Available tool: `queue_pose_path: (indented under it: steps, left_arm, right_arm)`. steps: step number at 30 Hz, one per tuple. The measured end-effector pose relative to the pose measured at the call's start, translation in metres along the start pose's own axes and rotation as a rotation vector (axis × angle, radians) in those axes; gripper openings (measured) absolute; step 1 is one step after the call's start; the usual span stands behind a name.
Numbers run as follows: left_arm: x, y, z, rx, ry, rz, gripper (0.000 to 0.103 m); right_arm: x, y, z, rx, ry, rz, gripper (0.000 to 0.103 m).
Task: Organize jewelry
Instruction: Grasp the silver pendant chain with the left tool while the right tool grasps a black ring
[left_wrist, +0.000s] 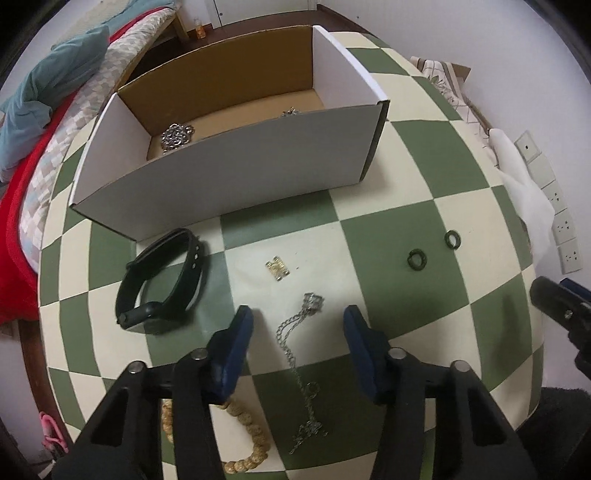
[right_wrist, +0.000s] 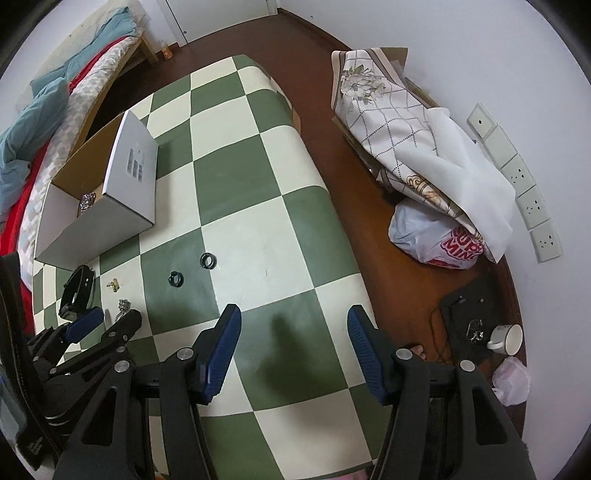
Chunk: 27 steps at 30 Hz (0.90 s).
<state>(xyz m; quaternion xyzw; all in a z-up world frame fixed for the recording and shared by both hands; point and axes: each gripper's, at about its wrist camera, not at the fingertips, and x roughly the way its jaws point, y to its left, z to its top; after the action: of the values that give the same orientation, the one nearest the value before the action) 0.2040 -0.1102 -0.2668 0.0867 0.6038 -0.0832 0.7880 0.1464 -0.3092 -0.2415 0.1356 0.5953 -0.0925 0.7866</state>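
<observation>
Overhead, the left tool (left_wrist: 298, 316) hangs with its blue-padded fingers (left_wrist: 236, 343) spread wide on either side of a thin silver chain with a small ornate pendant (left_wrist: 295, 354), which lies on the green-and-cream checkered surface (left_wrist: 424, 155). At 10 o'clock from the tool sits a black wristband with a watch-like body (left_wrist: 162, 280), and at 12 o'clock a small gold clasp (left_wrist: 277, 269). Two dark rings (left_wrist: 416, 259) lie apart at 1 o'clock. A tan beaded bracelet (left_wrist: 251, 435) curls partly under the left tool at 7 o'clock. Beyond them stands an open white cardboard box with a brown interior (left_wrist: 236, 173), holding silver chain jewelry (left_wrist: 176, 136) near its left corner and a second silver piece mostly hidden behind the front wall. The right tool (right_wrist: 293, 325) is released too, its fingers (right_wrist: 221, 350) parted over a bare green square, gripping nothing. At 3 o'clock, on the wooden floor (right_wrist: 369, 184), rest a floral quilt (right_wrist: 388, 122), a plastic bag (right_wrist: 436, 240) and a white mug (right_wrist: 508, 338).
</observation>
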Motion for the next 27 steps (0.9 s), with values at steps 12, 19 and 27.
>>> queue_pose_path:
  steps: [12, 19, 27]
  left_arm:
    - [-0.002, 0.003, 0.003, 0.005, -0.014, -0.029, 0.007]
    - [-0.003, 0.029, -0.006, -0.058, -0.008, -0.011, 0.007]
    - [-0.005, 0.042, -0.012, -0.076, -0.012, -0.002, 0.007]
  right_arm:
    - [0.006, 0.008, -0.001, 0.002, 0.013, 0.064, 0.062]
    - [0.019, 0.044, 0.006, -0.058, 0.022, 0.162, 0.062]
    - [0.040, 0.096, 0.006, -0.203, 0.012, 0.099, 0.049]
